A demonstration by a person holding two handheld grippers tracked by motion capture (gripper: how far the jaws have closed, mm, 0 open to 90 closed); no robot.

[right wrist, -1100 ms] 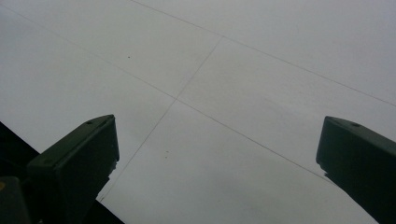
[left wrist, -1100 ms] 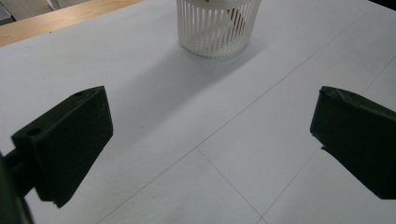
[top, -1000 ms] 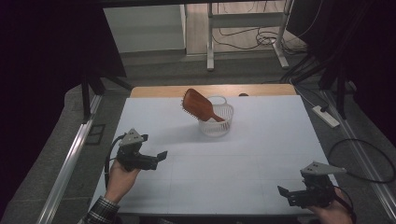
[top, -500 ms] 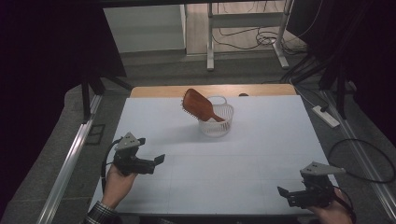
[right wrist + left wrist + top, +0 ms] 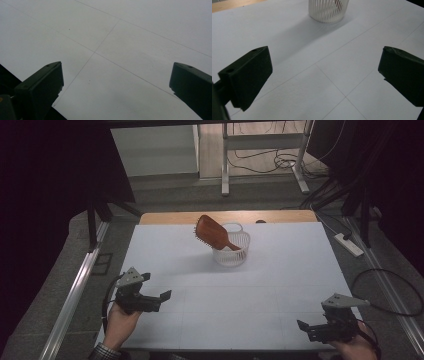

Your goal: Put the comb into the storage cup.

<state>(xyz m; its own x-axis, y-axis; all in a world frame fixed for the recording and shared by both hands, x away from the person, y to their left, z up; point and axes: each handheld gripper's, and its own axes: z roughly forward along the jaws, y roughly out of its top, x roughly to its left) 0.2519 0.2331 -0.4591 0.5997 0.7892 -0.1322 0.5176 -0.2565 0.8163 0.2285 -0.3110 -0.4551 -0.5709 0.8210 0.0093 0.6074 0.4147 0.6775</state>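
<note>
A white slatted basket (image 5: 231, 249) stands on the far middle of the white table (image 5: 280, 285), and it is the landmark here. A brown hairbrush (image 5: 212, 233) sits in the basket with its handle down inside and its broad head leaning up and out over the basket's left rim, tilted rather than upright. The left gripper (image 5: 161, 298) is held above the table well short of the basket, on its near left side, pointing roughly toward the table's middle; its jaws stand wide apart with nothing between them, and in the left gripper view the basket (image 5: 328, 10) shows ahead beyond the gap (image 5: 324, 72). The right gripper (image 5: 306, 329) is at the table's near right corner, well apart from the basket and farther from it than the left one; its jaws are also spread wide and hold nothing, with bare table showing between them in the right gripper view (image 5: 116, 82). A hand (image 5: 120, 322) grips the left gripper from below.
</note>
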